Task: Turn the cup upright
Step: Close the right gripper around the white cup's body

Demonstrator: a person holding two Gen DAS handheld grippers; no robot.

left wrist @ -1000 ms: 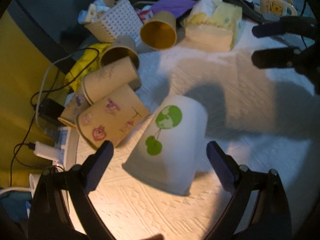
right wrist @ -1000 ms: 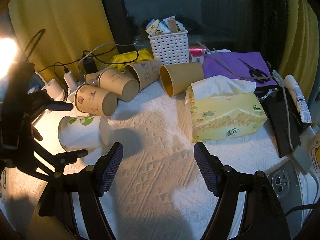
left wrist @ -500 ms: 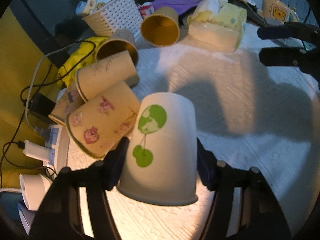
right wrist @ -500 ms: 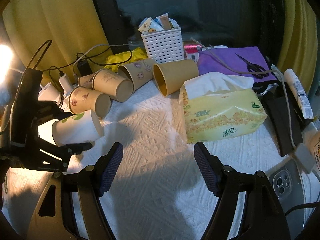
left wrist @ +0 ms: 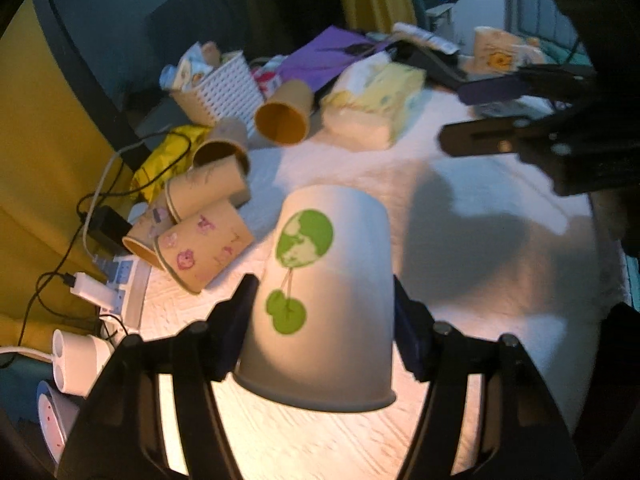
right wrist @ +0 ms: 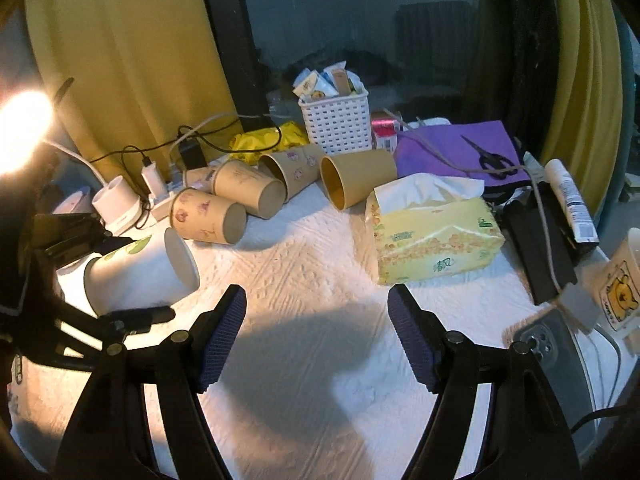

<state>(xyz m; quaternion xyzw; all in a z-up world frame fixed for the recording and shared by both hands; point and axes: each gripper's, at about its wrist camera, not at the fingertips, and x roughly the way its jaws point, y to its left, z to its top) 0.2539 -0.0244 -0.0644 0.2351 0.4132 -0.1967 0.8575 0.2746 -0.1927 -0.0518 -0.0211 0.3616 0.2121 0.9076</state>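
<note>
A white paper cup with a green globe print (left wrist: pixel 324 292) is held between the fingers of my left gripper (left wrist: pixel 322 312), which is shut on its sides. The cup is lifted off the white cloth and tilted, with its closed base pointing away from me and its open rim toward the camera. In the right wrist view the same cup (right wrist: pixel 140 272) hangs at the left, base toward the middle of the table, in my left gripper (right wrist: pixel 120 280). My right gripper (right wrist: pixel 316 332) is open and empty above the white cloth (right wrist: pixel 320 280).
Several brown paper cups (right wrist: pixel 208 220) lie on their sides behind the white cup. A yellow tissue pack (right wrist: pixel 432 240), a white basket (right wrist: pixel 336 120), a purple sheet with scissors (right wrist: pixel 488 156), a phone (right wrist: pixel 556 364), a bear mug (right wrist: pixel 620 280) and chargers with cables (right wrist: pixel 152 176) surround the cloth.
My left gripper closed on the white cup, lifted it off the cloth and tilted its base upward. My right gripper stayed open and shifted slightly.
</note>
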